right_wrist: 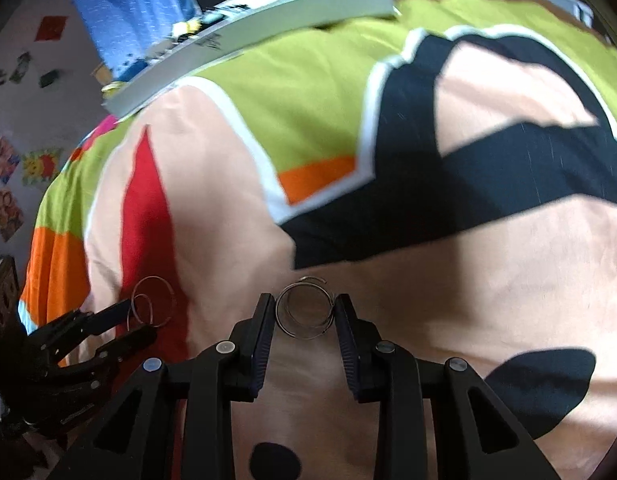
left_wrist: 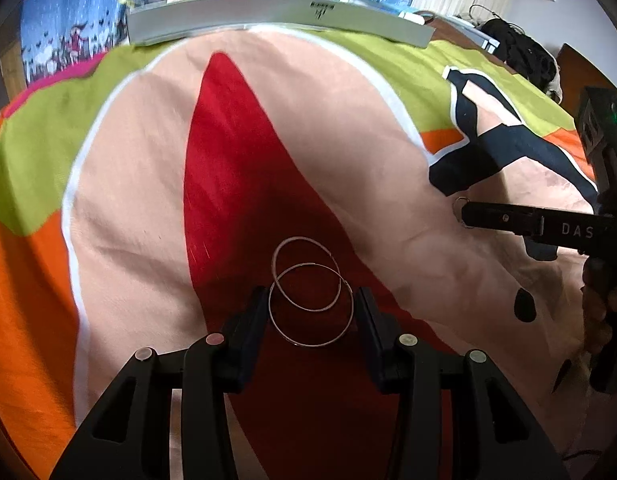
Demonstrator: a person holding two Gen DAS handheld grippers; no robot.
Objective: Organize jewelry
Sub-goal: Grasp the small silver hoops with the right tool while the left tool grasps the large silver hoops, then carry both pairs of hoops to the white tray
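The two thin silver hoop earrings lie flat on the red patch of the colourful printed bedspread, one overlapping the other. The left gripper is spread wide, its black fingers standing on either side of the nearer hoop, close to the wire; whether they touch it I cannot tell. In the right wrist view the same pair shows at the left, between the tips of that gripper.

To the right of these hoops, on the peach part of the bedspread near the black patch, is a smaller bundle of thin metal rings. The right gripper is around it with both fingers against the ring edges, so it is pinching the bundle. From the left wrist view the bundle appears at the tip of this gripper.

Far beyond the hoops, at the far edge of the bedspread, lies a long grey flat box.
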